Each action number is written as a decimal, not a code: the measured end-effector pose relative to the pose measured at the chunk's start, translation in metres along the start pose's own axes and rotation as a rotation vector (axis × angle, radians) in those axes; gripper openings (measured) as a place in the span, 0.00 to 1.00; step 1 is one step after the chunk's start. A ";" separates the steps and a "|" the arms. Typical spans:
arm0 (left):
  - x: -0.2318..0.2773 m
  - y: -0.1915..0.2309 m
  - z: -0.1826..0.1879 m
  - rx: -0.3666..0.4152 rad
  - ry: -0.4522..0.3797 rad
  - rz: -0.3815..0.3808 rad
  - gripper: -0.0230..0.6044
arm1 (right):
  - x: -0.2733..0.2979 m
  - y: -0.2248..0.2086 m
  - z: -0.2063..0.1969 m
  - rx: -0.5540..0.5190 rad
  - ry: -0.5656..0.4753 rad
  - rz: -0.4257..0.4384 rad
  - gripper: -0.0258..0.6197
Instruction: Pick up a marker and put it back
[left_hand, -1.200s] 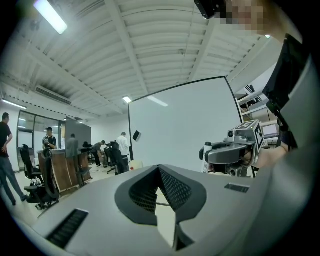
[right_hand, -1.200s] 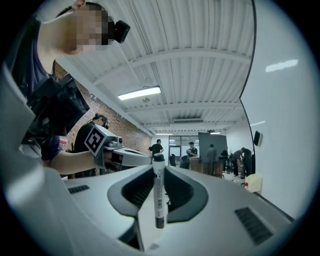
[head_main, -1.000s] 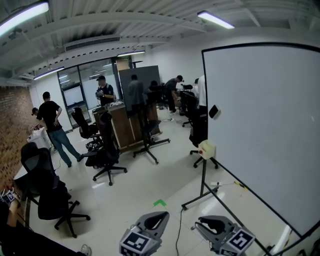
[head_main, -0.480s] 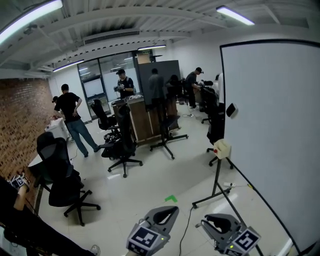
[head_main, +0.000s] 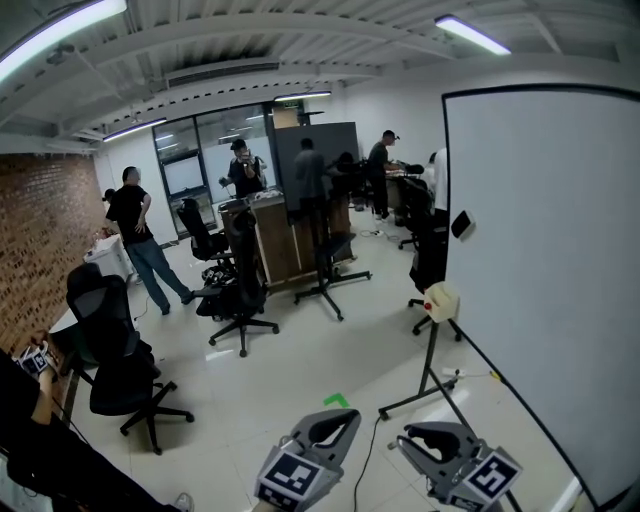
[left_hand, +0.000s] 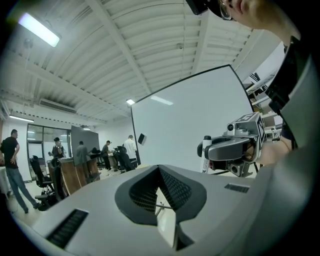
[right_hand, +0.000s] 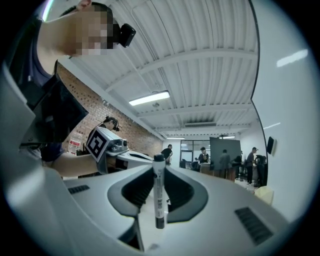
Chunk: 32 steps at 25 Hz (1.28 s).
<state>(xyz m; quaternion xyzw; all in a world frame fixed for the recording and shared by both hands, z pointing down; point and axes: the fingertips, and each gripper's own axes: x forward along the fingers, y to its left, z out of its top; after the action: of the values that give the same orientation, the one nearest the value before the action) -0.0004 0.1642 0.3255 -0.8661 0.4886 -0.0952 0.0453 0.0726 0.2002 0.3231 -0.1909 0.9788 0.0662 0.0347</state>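
R gripper (right_hand: 159, 175) fingers were clamped on the marker (right_hand: 158, 196), which stood upright betw. them, long axis vertical. L gripper (left_hand: 159, 172) fingers were closed on nothing, just beside. Whiteboard (head_main: 540, 280) lay right of both, so R hand was nearer for the put-back.

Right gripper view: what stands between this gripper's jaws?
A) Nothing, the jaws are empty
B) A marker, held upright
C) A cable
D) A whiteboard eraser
B: a white-bodied marker with dark ends stands upright, clamped between the jaws of the right gripper.
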 end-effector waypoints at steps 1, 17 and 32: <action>0.002 0.002 0.001 -0.001 -0.005 -0.006 0.04 | 0.002 -0.001 0.001 -0.003 0.001 -0.004 0.18; 0.058 0.150 -0.035 -0.043 -0.038 -0.145 0.04 | 0.141 -0.073 -0.027 -0.029 0.075 -0.171 0.18; 0.112 0.289 -0.038 -0.076 -0.105 -0.196 0.04 | 0.284 -0.142 -0.018 -0.117 0.081 -0.185 0.18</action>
<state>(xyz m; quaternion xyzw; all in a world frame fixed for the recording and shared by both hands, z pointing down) -0.1940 -0.0805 0.3266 -0.9146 0.4019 -0.0352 0.0285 -0.1370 -0.0376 0.2974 -0.2845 0.9521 0.1120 -0.0101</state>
